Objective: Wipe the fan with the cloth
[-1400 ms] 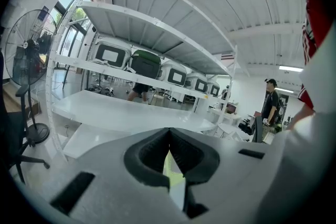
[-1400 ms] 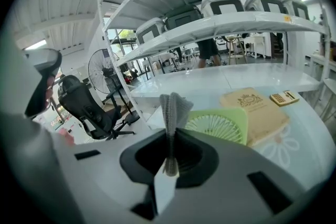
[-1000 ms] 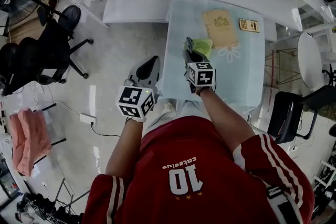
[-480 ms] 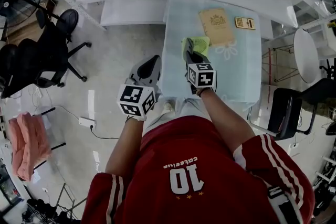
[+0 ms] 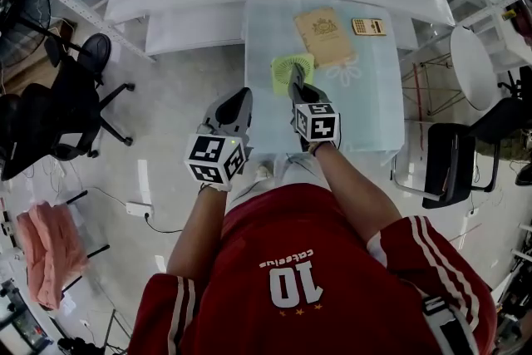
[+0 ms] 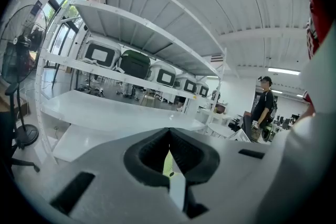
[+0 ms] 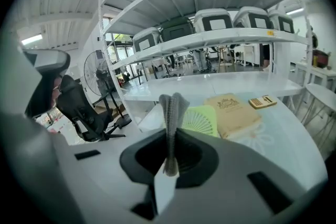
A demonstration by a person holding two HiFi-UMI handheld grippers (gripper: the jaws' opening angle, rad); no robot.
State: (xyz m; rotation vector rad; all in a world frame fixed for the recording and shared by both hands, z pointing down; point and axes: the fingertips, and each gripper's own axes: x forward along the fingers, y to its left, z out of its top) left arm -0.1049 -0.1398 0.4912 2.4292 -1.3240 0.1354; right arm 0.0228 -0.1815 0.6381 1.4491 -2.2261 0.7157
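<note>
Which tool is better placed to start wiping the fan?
Right. The right tool is shut on the grey cloth and points at the green fan, which lies on the table just ahead of it. The left tool is shut, empty, and sits beside the table's left edge.

I am looking down at a red jersey that is carrying a white 10 across the back, with a line of small white lettering beside it and what may be tiny gold stars, too small for me to be sure. White stripes are running along both short sleeves, and the right sleeve is ending in black-and-white trim. The left gripper and the right gripper are both showing grey tapered shells, each wearing a white cube printed with black square markers. Close up, black padding is lining the pale grey jaws, and dark rectangular slots are flanking them.
</note>
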